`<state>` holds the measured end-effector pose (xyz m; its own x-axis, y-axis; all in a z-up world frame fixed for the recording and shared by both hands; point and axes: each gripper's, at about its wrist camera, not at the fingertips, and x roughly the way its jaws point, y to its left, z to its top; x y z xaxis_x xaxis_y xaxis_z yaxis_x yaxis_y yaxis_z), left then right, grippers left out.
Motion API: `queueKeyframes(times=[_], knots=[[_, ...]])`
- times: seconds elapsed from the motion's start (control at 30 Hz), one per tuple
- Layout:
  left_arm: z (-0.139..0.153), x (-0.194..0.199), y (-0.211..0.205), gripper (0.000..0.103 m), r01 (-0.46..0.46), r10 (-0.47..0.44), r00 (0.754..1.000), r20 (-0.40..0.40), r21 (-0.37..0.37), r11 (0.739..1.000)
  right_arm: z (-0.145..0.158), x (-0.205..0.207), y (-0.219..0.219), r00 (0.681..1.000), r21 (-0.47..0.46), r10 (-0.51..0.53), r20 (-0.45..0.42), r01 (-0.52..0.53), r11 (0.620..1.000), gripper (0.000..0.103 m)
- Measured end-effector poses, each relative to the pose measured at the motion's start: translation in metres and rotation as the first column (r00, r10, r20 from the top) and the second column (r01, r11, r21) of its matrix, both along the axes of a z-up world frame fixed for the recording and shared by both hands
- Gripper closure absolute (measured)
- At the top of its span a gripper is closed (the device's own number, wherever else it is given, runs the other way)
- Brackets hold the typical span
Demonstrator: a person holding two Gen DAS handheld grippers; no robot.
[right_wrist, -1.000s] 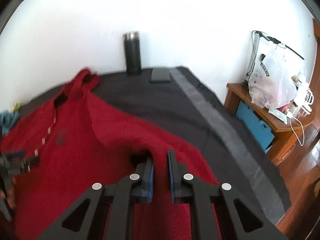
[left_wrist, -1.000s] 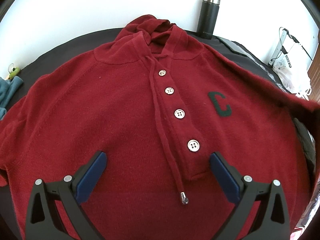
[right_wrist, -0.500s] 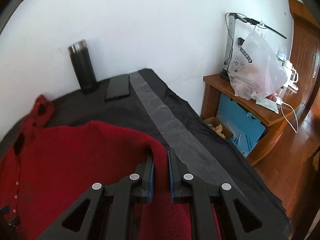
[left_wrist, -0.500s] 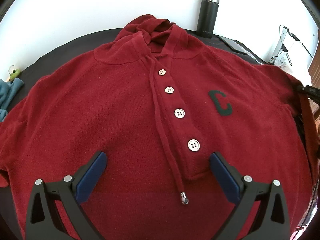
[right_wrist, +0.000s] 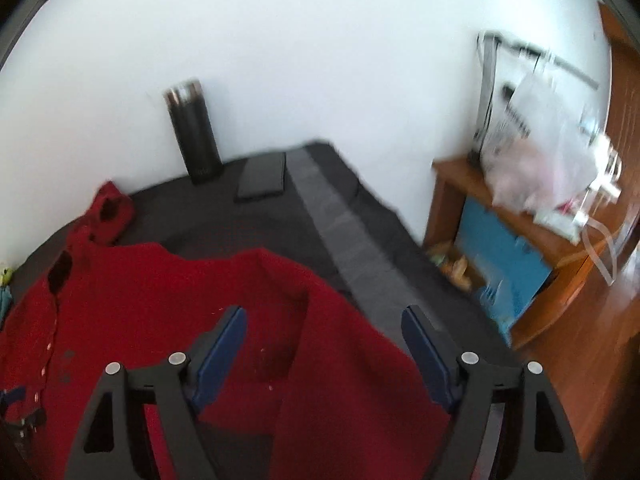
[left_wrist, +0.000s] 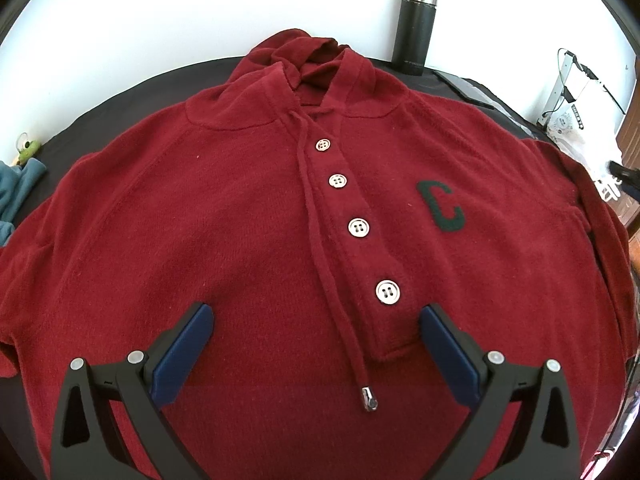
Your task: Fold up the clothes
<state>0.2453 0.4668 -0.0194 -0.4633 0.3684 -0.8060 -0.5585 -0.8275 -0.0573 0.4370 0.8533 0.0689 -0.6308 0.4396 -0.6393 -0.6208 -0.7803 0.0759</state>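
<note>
While the red hooded sweater [left_wrist: 248, 216] lies face up and spread on the dark table [left_wrist: 132, 88], these lines run from the left of the scene to the right.

Far left: blue cloth [left_wrist: 16, 184] at the table edge, apart from the task for now.

Left gripper [left_wrist: 316, 324]: jaws spread wide, holding nothing; it hovers over the lower chest, pointing steeply down.

Between its fingers: the bottom of the button placket [left_wrist: 360, 228], with the drawstring tip [left_wrist: 370, 394] lying just below on the knit.

Sweater body: flat, buttons up, hood [left_wrist: 308, 56] towards the wall, green letter C [left_wrist: 440, 204] on the right-hand chest.

Right sleeve [right_wrist: 360, 340]: lies on the table beside the body in a loose ridge, not yet folded in.

Right gripper [right_wrist: 322, 328]: jaws are opening; sleeve cloth lies under and between them, but the pads do not press it.

Far right: black flask [left_wrist: 414, 32] and phone [right_wrist: 262, 176] by the wall, wooden side table [right_wrist: 520, 232] beyond.

Step in hand: I judge this the laying-out stage, the right sleeve just being let go.

Next move: likely a fresh grip on a sleeve cuff or side edge, carried across the chest. That needs the jaws low enough to catch the top layer without dragging the body.

Risk: the drawstring could get trapped in a fold.
</note>
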Motion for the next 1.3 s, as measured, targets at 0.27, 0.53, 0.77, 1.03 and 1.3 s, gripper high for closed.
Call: queueKeyframes(times=[0.27,0.53,0.77,1.03,1.3], knots=[[0.0,0.001,-0.001,0.0,-0.001,0.001,1.0,-0.001,0.0,1.0,0.007,0.093,-0.06,0.994,0.054,0.098,-0.045,-0.096,0.994,0.022],[0.0,0.002,-0.001,0.0,-0.003,0.003,1.0,-0.001,-0.001,1.0,-0.032,0.13,-0.11,0.971,0.03,0.216,0.1,-0.22,0.975,0.022],[0.0,0.002,-0.002,0.0,-0.003,0.003,1.0,0.0,0.004,1.0,-0.055,0.111,-0.123,0.954,-0.039,0.266,0.139,-0.263,0.964,0.022],[0.0,0.003,-0.003,0.0,-0.002,0.002,1.0,-0.001,0.002,1.0,-0.064,0.106,-0.123,0.956,-0.026,0.226,0.187,-0.226,0.974,0.022],[0.0,0.003,-0.002,0.0,-0.001,0.001,1.0,-0.002,-0.003,1.0,-0.064,0.111,-0.124,0.966,-0.012,0.187,0.179,-0.188,0.982,0.03]])
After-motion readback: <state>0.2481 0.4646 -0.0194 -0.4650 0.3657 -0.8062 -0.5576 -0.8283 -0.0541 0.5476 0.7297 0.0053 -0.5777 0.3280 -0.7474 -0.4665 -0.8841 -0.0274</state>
